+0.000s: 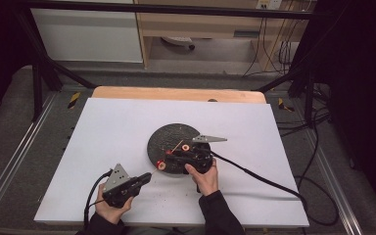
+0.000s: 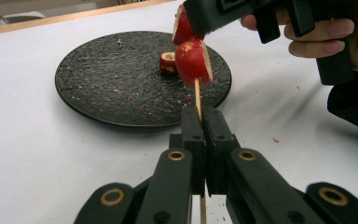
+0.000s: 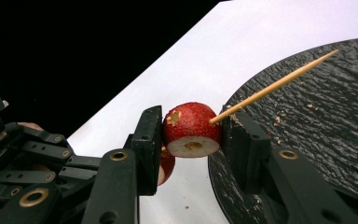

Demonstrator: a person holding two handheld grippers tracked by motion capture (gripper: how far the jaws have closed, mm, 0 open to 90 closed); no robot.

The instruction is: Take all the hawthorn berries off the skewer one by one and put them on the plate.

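**Skewer held at both ends over the plate's edge**

No brand, label or writing can be read on anything here.

The left gripper (image 2: 204,122) has its jaws pressed together on the lower end of a thin wooden skewer (image 2: 197,93). In the high view the stick's long axis runs from the left gripper (image 1: 146,177) up and to the right, toward the dark round plate (image 1: 164,134). One red fruit piece (image 2: 193,61) sits threaded on it, cut face showing.

The right gripper (image 3: 191,133) is clamped on a second fruit half (image 3: 191,128), pads touching both sides, with the skewer's pointed end (image 3: 279,84) sticking out past it over the plate. In the high view it hangs over the plate's near rim.

Another fruit piece (image 2: 168,62) lies on the plate, amid crumbs. The white table surface (image 1: 112,127) is bare to the left of and beyond the plate; the two grippers are close together at the plate's near-left edge.
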